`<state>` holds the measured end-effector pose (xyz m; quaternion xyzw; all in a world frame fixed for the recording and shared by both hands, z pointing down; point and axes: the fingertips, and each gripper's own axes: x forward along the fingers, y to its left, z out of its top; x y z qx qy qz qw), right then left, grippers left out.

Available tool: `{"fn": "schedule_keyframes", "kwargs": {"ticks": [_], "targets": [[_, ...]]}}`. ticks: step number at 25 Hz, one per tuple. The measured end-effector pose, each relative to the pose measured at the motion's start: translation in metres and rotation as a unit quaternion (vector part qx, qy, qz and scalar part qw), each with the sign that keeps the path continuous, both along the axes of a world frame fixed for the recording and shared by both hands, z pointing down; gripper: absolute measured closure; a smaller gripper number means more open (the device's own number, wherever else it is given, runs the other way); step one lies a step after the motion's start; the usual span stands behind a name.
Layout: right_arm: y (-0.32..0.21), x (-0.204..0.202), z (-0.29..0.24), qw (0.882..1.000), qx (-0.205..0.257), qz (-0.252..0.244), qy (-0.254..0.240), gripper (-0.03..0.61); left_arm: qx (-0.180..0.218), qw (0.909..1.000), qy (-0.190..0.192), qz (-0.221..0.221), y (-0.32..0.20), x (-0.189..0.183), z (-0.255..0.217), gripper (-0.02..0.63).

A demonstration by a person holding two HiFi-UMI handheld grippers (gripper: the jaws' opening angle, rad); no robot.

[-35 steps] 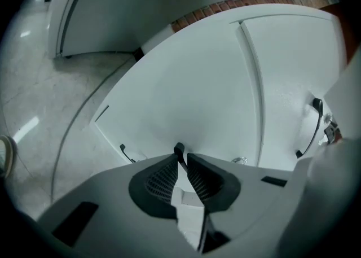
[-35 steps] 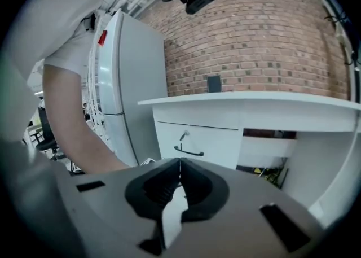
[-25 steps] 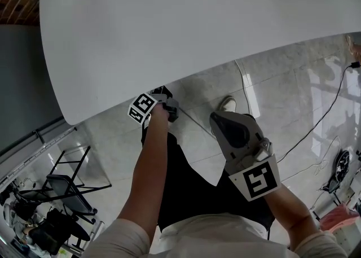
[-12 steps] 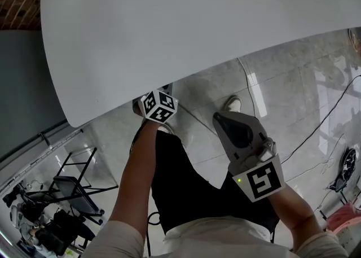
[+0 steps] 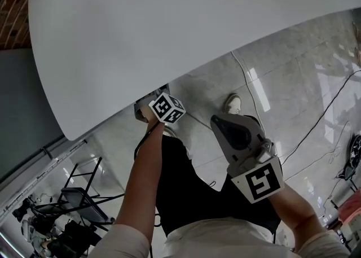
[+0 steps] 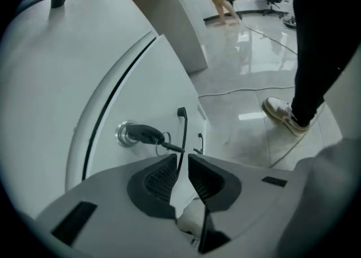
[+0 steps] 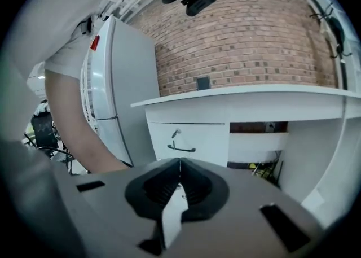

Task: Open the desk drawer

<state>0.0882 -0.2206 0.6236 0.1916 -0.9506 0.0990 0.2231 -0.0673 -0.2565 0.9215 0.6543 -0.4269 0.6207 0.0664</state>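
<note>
Ahead, drawer, seemingly beyond right hand-held gripper

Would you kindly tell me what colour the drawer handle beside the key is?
Black handle on a white drawer front; clearest in the left gripper view.

One desk, one drawer, one key, perhaps three handles.

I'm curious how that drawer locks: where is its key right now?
In the left gripper view, the key sticks out of the round lock on the white drawer front, just left of the black handle.
</note>
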Motion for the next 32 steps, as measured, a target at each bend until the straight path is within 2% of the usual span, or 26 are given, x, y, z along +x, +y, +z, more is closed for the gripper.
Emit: {"fn": "schedule_keyframes", "kwargs": {"ticks": [3,7,12,16,32], "targets": [[0.0,-0.001,0.001,1.0,-0.002,-0.002,0.002,0.563,0.024,0.9996,-0.012,-0.009,-0.006,-0.001,0.003,0.553],[-0.002,-0.002,0.003,1.0,-0.006,-0.005,0.0,0.563,0.013,0.9993,-0.032,0.013,-0.006,-0.002,0.003,0.586],[-0.003,-0.004,0.008,1.0,-0.011,-0.014,-0.005,0.563,0.022,0.9989,-0.006,0.042,-0.005,0.009,0.003,0.586],[-0.004,-0.002,0.007,1.0,-0.014,-0.011,-0.008,0.563,0.024,0.9992,0.01,0.029,-0.003,0.013,0.0,0.594],[0.004,0.007,0.005,0.999,-0.034,0.009,-0.01,0.563,0.023,0.9971,0.068,0.025,0.044,0.05,-0.01,0.6]]}}
